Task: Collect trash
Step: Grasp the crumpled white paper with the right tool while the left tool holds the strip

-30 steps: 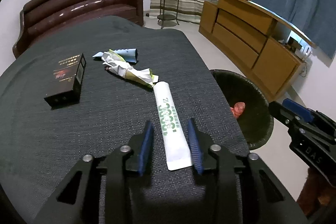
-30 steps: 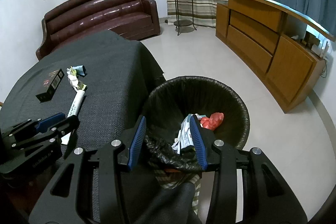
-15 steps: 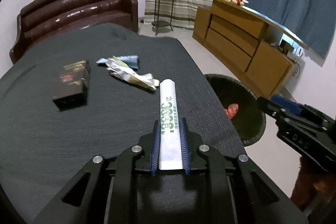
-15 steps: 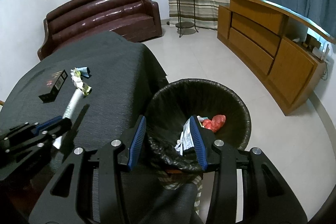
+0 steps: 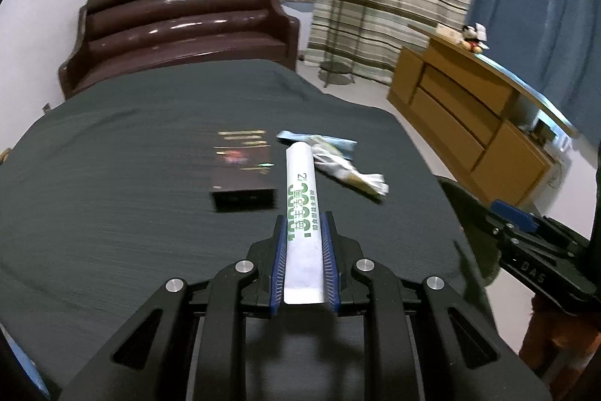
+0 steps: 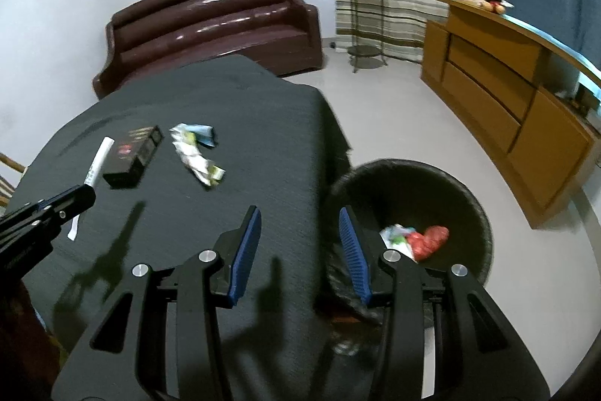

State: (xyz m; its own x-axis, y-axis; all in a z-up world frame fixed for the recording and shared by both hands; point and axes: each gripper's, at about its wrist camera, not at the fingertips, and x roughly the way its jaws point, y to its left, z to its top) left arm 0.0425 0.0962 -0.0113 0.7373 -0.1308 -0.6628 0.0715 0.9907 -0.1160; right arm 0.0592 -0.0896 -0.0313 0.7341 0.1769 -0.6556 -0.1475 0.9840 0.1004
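1. Trash in hand — a long white sachet [image 5: 302, 213] with green print is clamped near its flat end between the blue pads of the left gripper [image 5: 303, 243], and its far end sticks out forward, clear of the dark tablecloth [image 5: 112, 213].

2. Nothing is carried by the right gripper [image 6: 298, 243]; its fingers [image 6: 246, 247] stand apart with only cloth and bin edge seen between them.

3. The step in hand is judged to be the carry: the sachet has been picked and is not yet binned.

4. The black-lined bin [image 6: 473, 205] stands on the floor just beside the table's right edge, with a red scrap [image 6: 430, 239] and a pale wrapper already lying inside.

5. For the next move, the sachet would have to be swung right, brought over the bin's mouth and released only once its whole length is past the rim — a long, light packet could catch on the liner or flutter out.

6. More trash is left on the cloth: a crumpled wrapper [image 5: 349, 171] beside a blue packet [image 5: 334, 141], and a dark box [image 5: 242, 171] near them. Whether the box counts as trash cannot be told.
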